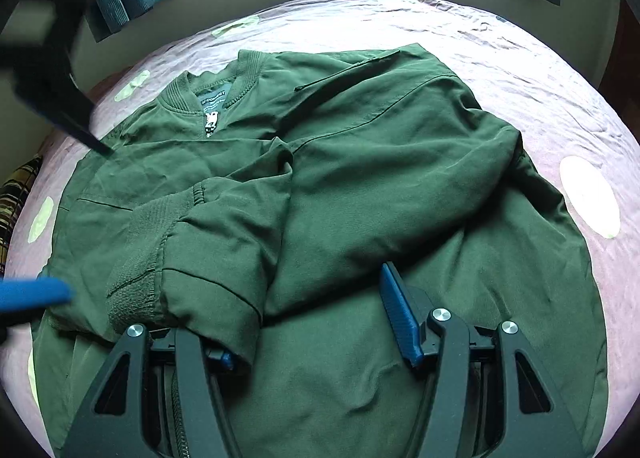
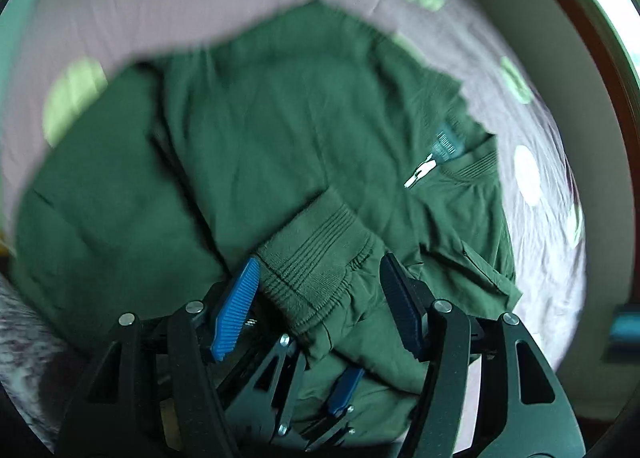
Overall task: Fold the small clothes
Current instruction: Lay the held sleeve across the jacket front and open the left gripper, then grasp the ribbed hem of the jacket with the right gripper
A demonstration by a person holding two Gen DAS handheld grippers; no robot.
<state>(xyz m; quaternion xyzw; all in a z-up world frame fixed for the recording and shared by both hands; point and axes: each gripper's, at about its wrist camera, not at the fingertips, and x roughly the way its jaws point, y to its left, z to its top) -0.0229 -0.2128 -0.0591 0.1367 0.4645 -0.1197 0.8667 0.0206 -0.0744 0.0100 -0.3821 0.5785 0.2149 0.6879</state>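
1. Left gripper [image 1: 320, 322]: jaws part open, nothing clamped; jacket [image 1: 360, 178] hem directly below, folded sleeve cuff [image 1: 140, 258] just beside its one pad.
2. Right gripper [image 2: 320, 298]: part open, hangs over the same cuff [image 2: 316, 258], no pinch. It's nearer the cuff.
3. Jacket's long axis runs hem to collar [image 1: 216, 86], away from the left gripper.
4. Bedspread [image 1: 540, 98] bare past the collar & both sides: room to fold.

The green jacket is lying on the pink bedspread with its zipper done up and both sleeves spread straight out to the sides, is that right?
Not quite. On the green jacket, one sleeve is folded across the front, its ribbed cuff on the body, as the left wrist view shows. It does lie zipped on the pink bedspread.
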